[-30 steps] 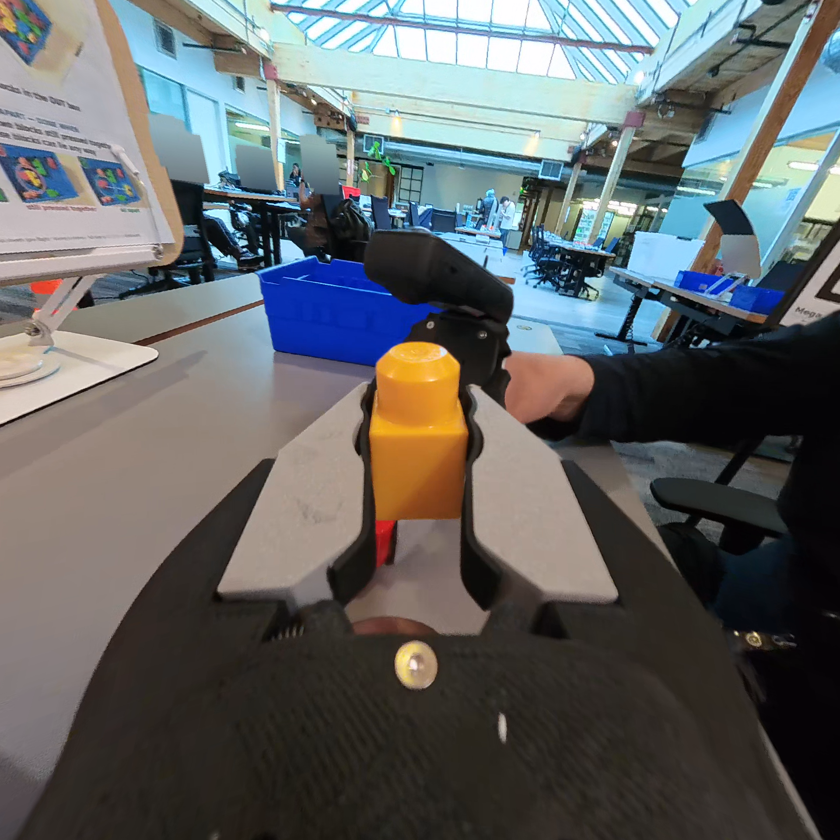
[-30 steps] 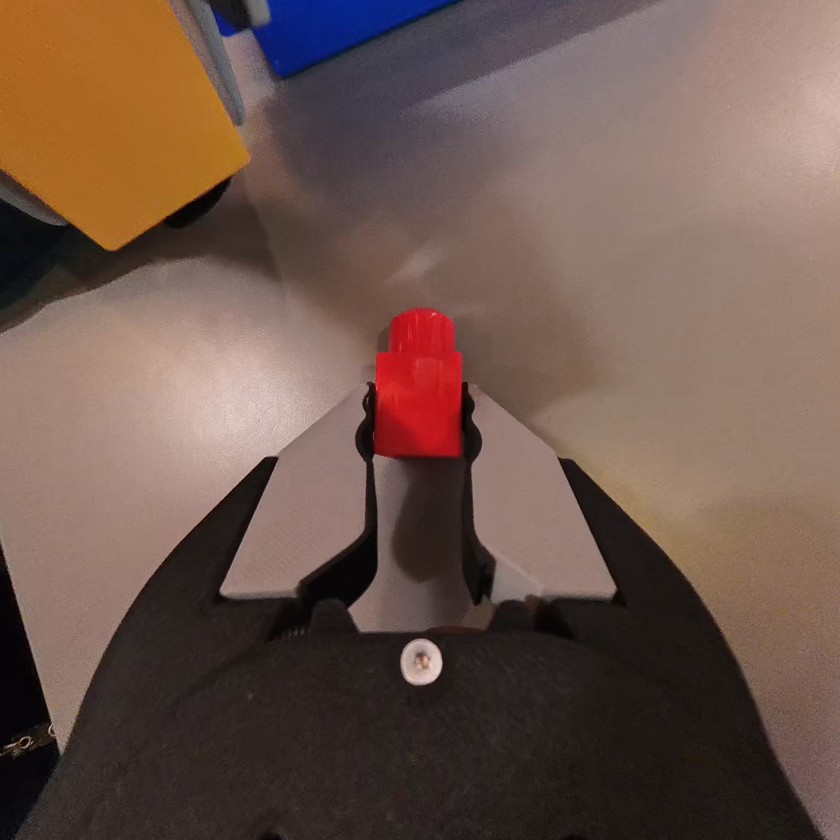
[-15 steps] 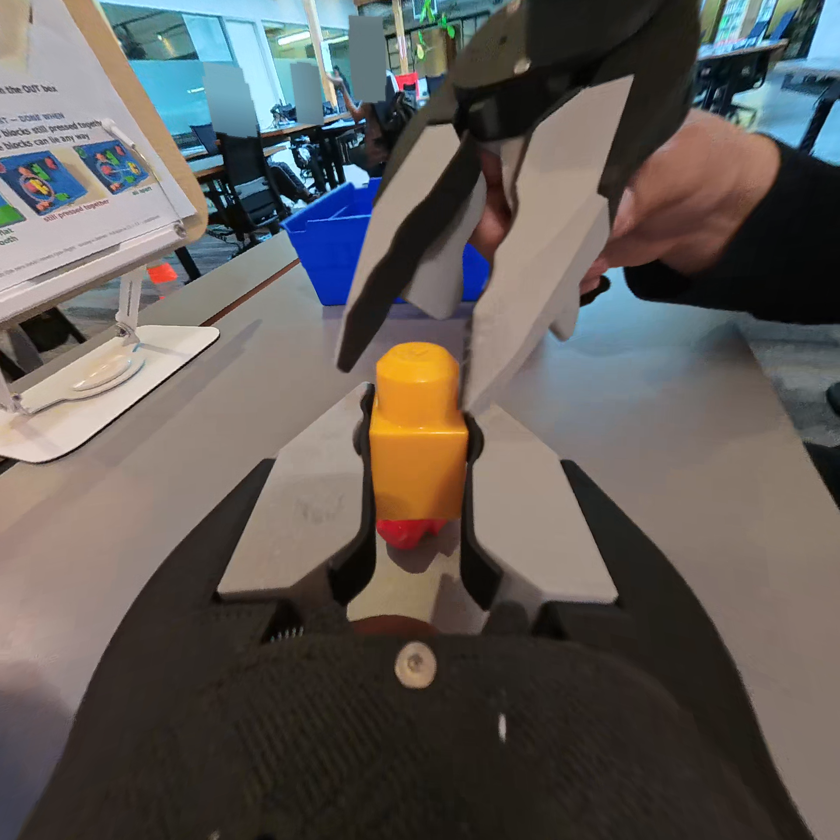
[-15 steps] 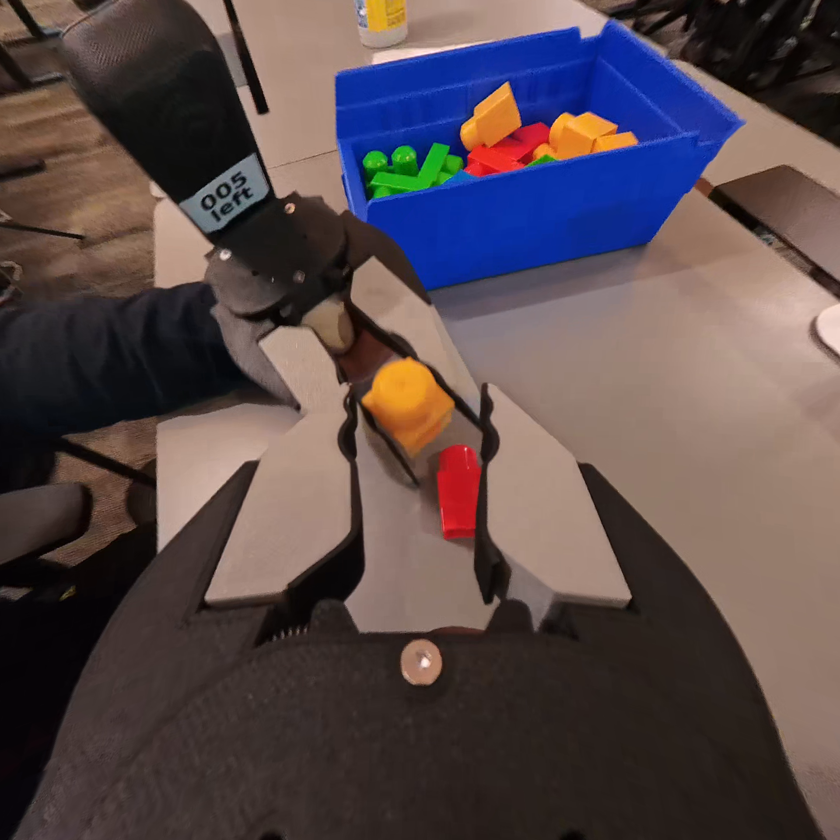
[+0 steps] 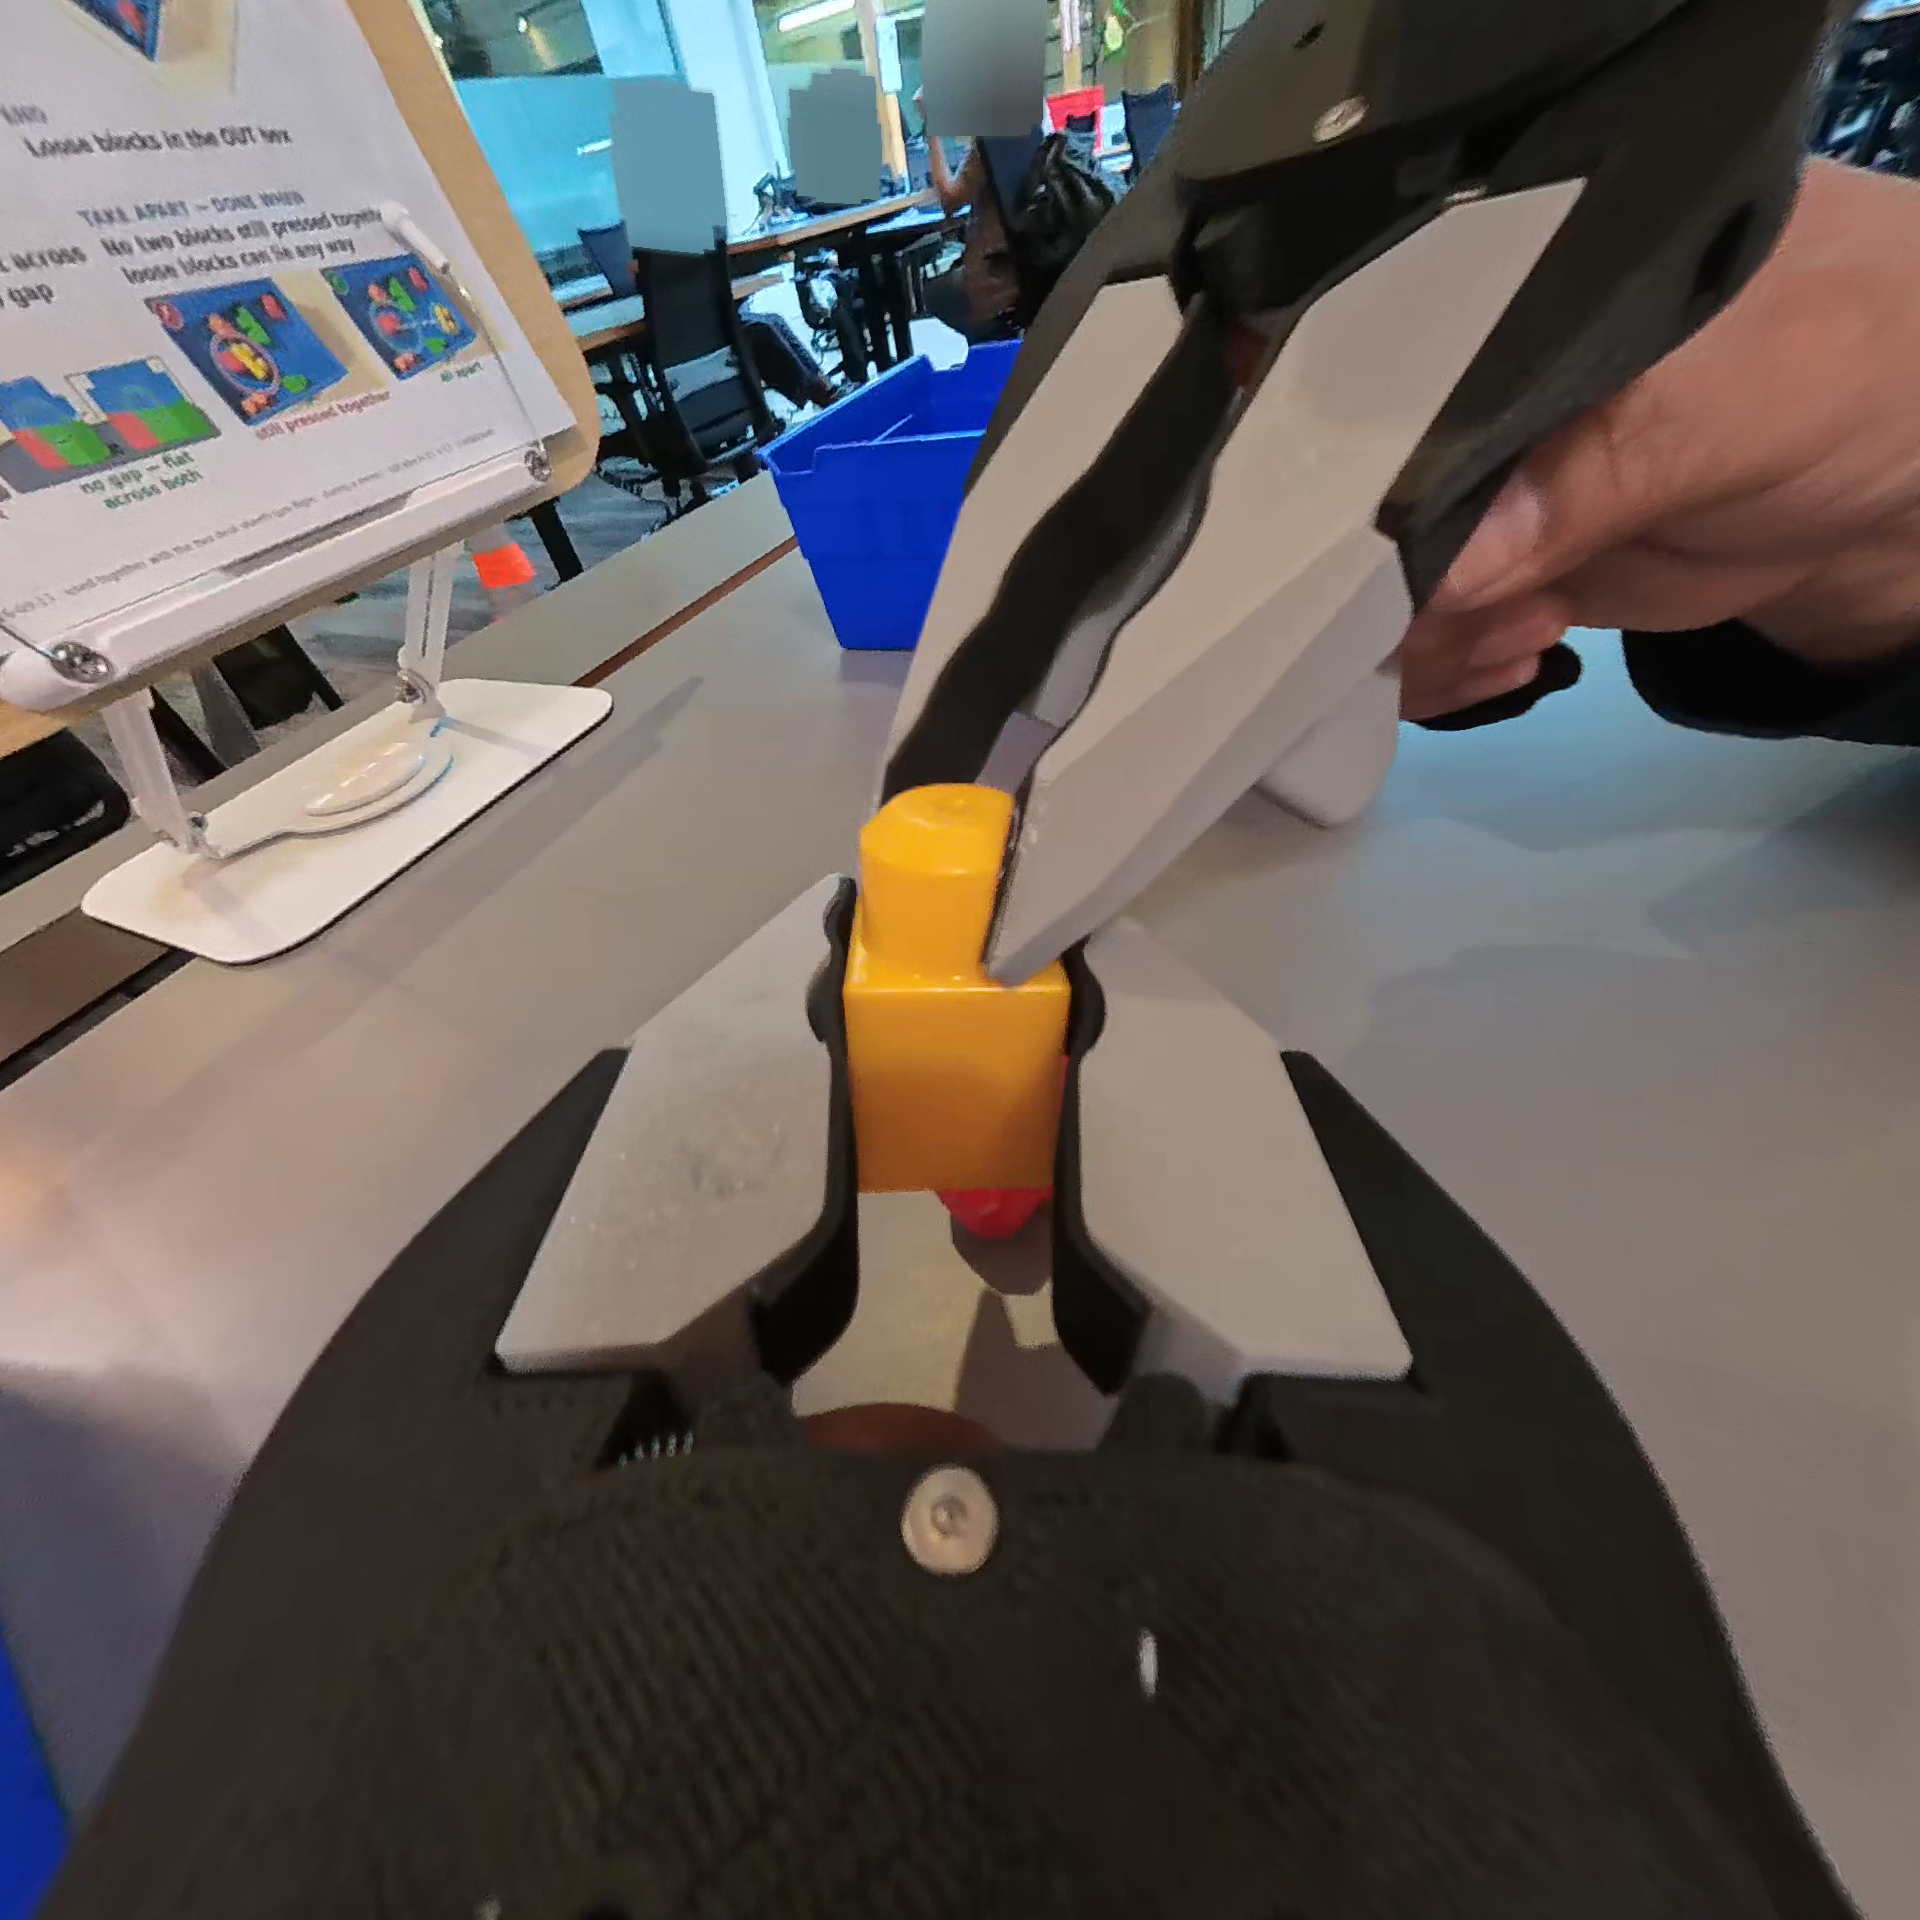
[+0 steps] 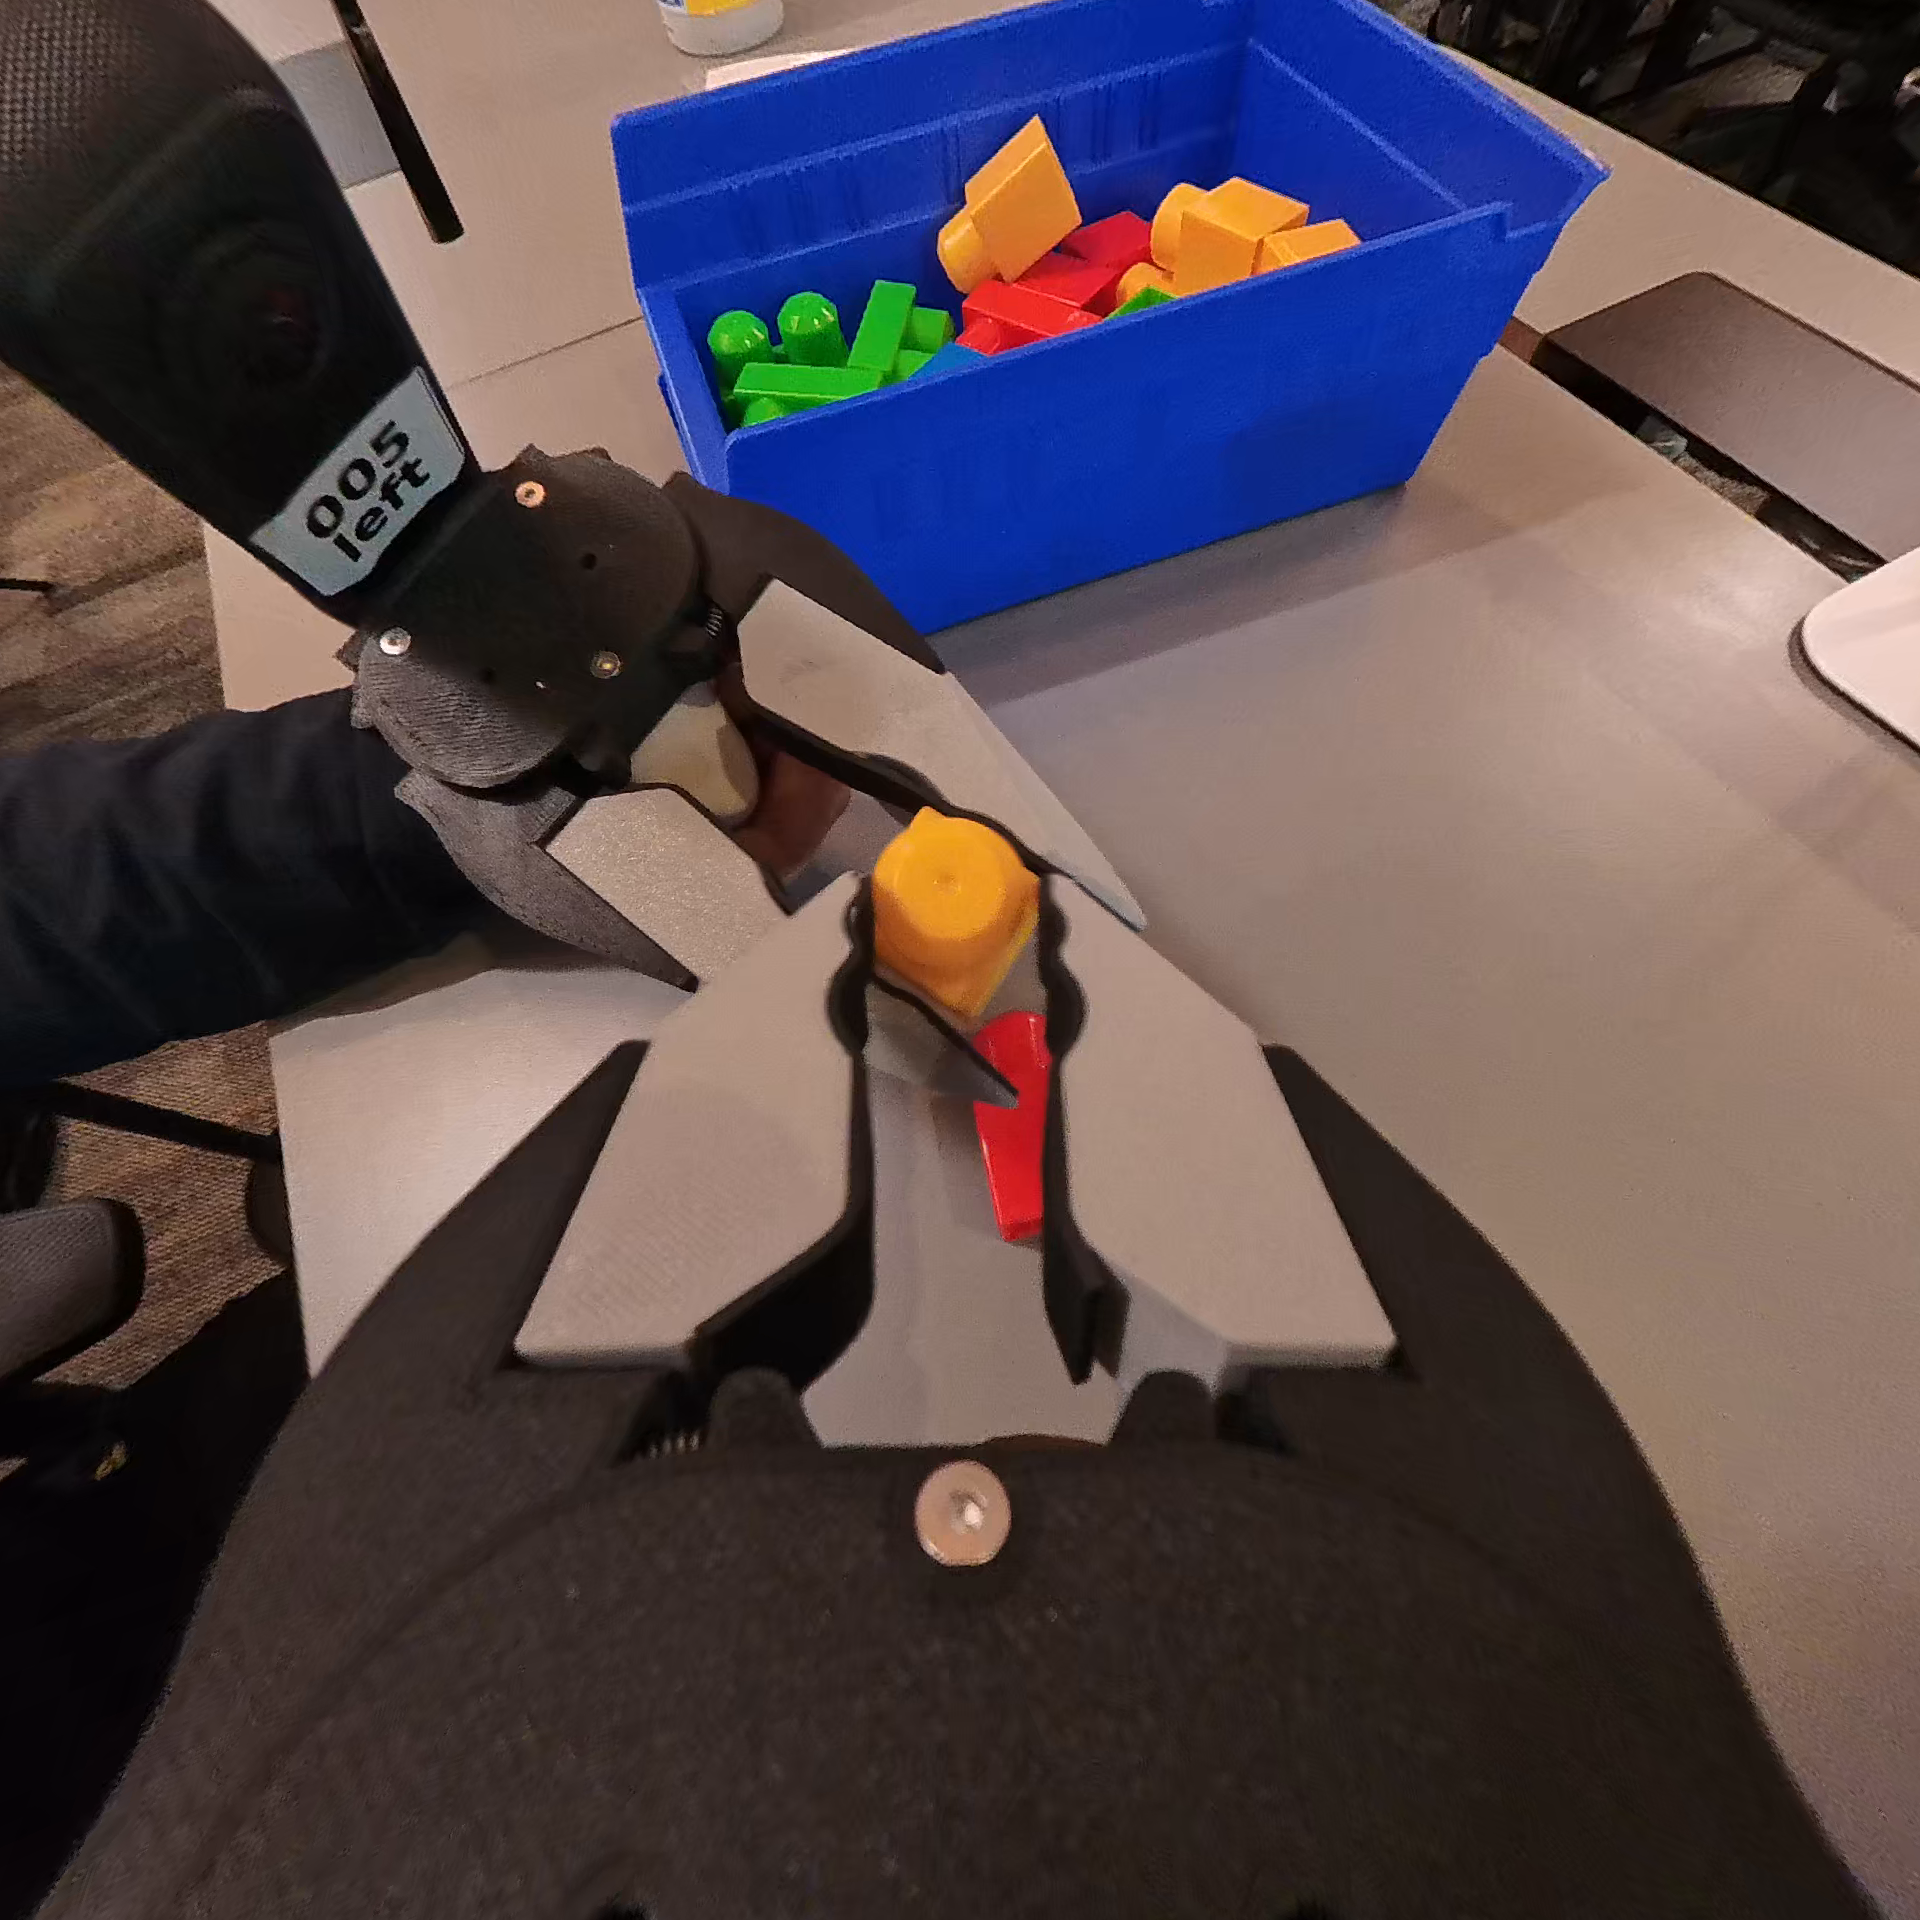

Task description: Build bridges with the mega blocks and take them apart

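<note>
The left tool (image 5: 954, 997) clenches an upright orange block (image 5: 951, 1023) low over the grey desk (image 5: 1558, 1039). The right tool (image 5: 987, 883), spread wide, straddles its stud from above. A red block (image 6: 1013, 1127) lies on the desk just beside it. Behind sits a blue bin (image 6: 1091, 468) of blocks.

An open-plan office or lab workspace: behind the grey table (image 5: 1558, 1039) stretch rows of desks (image 5: 821, 223) with black office chairs (image 5: 691, 332) and glass partition walls (image 5: 530, 125). On the table stand a tilted instruction sheet (image 5: 239, 291) on a white stand (image 5: 343, 800) and a blue parts bin (image 6: 1091, 457) of toy blocks.
</note>
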Demonstrator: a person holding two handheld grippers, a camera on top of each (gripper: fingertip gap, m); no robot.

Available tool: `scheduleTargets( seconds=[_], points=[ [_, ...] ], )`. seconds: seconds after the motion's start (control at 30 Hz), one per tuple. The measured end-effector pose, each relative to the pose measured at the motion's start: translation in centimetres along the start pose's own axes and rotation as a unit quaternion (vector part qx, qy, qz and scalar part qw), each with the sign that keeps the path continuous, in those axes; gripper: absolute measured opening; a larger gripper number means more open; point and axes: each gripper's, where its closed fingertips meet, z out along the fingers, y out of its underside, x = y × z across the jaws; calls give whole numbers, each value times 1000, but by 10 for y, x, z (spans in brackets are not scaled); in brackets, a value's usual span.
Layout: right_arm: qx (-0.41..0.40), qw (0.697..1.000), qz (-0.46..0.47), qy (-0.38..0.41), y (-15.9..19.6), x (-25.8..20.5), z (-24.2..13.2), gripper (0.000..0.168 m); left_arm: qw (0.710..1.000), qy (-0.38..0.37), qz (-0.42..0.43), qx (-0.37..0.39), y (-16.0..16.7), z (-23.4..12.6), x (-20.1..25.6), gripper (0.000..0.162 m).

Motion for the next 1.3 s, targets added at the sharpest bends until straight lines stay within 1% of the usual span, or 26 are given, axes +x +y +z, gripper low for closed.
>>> scheduleTargets(
  seconds=[0.03,0.2,0.3,0.4,0.43,0.5,0.63,0.7,0.73,0.77,0.83,0.9,0.97,1.07,1.2,1.3],
  points=[
    [3,1000,3,0,0,0,1,26,1000,-4,-2,-3,1,1,-1,36],
    [6,1000,17,11,5,7,8,26,999,-25,9,-32,12,6,-5,37],
    [9,1000,19,10,6,8,8,26,999,-22,1,-30,12,7,-5,37],
    [16,999,37,-9,6,8,7,26,1000,-21,-7,-21,9,8,-5,37],
    [17,999,46,-20,7,8,7,26,1000,-18,-10,-21,10,8,-4,39],
    [22,997,65,-44,7,5,6,25,999,-24,-13,-29,13,9,-7,52],
    [33,995,75,-58,3,1,4,26,999,-25,-6,-32,13,10,-6,53],
    [34,995,70,-57,-1,0,3,26,999,-25,0,-40,15,11,-5,55],
    [33,996,66,-55,-3,0,2,26,999,-24,4,-41,15,12,-4,53],
    [29,996,60,-51,-3,-1,2,26,999,-21,8,-38,15,11,-2,47],
    [24,997,51,-45,-4,-2,3,26,999,-24,10,-36,14,11,-3,47],
    [20,998,46,-43,-5,-4,5,26,999,-24,7,-37,14,11,-3,51],
    [18,997,46,-51,-6,-9,7,26,999,-27,9,-45,16,13,-3,61],
    [13,998,38,-42,-6,-10,9,26,998,-36,13,-50,17,14,-4,60],
    [3,1000,16,-17,-6,-8,7,26,998,-33,7,-47,17,14,-4,57],
    [-11,1000,-14,22,-6,-2,5,25,998,-36,6,-45,16,13,-5,56]
  ],
)
